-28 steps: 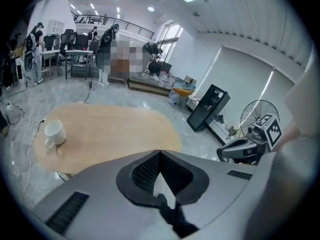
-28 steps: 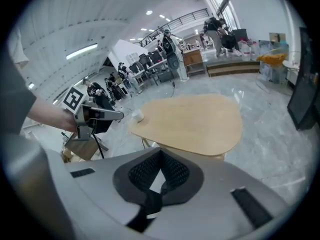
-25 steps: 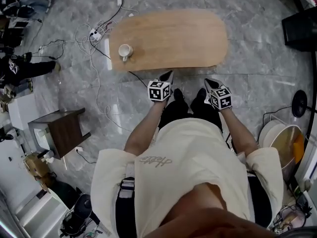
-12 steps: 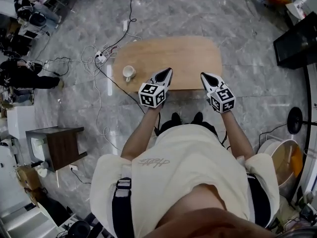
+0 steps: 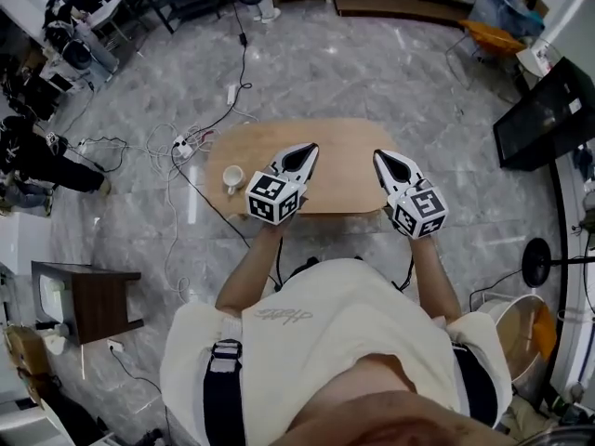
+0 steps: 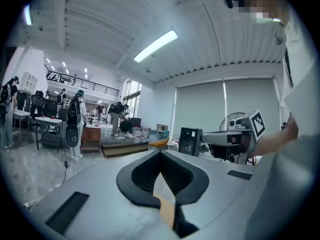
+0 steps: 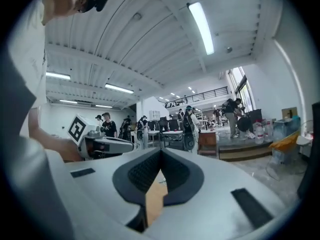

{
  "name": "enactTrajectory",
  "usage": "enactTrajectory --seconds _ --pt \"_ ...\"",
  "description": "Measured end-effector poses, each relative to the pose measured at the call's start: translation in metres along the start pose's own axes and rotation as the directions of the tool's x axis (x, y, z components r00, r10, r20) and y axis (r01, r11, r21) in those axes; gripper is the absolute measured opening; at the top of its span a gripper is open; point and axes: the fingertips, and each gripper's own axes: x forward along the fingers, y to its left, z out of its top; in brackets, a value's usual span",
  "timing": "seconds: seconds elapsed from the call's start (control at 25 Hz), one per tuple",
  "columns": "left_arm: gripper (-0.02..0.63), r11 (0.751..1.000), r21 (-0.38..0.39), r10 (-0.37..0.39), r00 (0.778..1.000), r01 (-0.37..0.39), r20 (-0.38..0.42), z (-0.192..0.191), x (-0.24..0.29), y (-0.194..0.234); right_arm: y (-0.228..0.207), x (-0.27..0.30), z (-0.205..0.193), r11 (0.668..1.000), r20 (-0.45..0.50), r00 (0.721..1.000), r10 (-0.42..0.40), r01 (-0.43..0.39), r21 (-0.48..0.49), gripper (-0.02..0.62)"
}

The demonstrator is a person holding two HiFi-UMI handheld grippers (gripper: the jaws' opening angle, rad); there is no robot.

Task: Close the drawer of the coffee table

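Note:
The oval wooden coffee table (image 5: pixel 346 173) stands on the marble floor far below me; no drawer shows from above. A white cup (image 5: pixel 231 178) sits on its left end. I hold both grippers raised at chest height, well above the table and touching nothing. The left gripper (image 5: pixel 312 147) is shut with its jaws meeting at the tip (image 6: pixel 160 152) and nothing between them. The right gripper (image 5: pixel 376 154) is also shut and holds nothing (image 7: pixel 161 151). Each gripper view looks level across the room and shows the other gripper (image 6: pixel 235 136) (image 7: pixel 100 144).
A power strip with tangled cables (image 5: pixel 181 145) lies left of the table. A dark side table (image 5: pixel 84 295) stands at lower left, a black screen (image 5: pixel 544 114) at right, a round tub (image 5: pixel 521 328) at lower right. People stand by desks at the far left (image 5: pixel 37 156).
Both grippers have risen from the table's near edge to chest height. The head view has pulled up and back, so the table looks smaller and farther.

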Motion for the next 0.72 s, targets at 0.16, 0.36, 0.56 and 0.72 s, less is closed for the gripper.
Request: enactTrajectory --seconds 0.16,0.36,0.56,0.72 --pt "0.005 1.0 0.014 -0.012 0.999 0.011 0.037 0.028 0.004 0.0 -0.013 -0.009 0.027 0.998 0.063 0.998 -0.005 0.001 0.055 -0.005" --pt "0.005 0.999 0.034 0.017 0.997 -0.02 0.076 0.055 0.002 0.007 -0.026 -0.023 0.048 0.995 0.088 0.995 -0.045 0.037 0.089 -0.005" --pt "0.005 0.997 0.055 0.046 0.994 -0.052 0.101 0.071 -0.006 0.013 -0.026 -0.024 0.054 0.998 0.092 0.995 -0.046 0.041 0.055 -0.005" --pt "0.005 0.989 0.107 0.088 0.991 -0.098 0.1 0.071 -0.01 0.011 -0.025 -0.031 0.05 0.998 0.096 0.995 -0.038 0.033 0.055 -0.005"
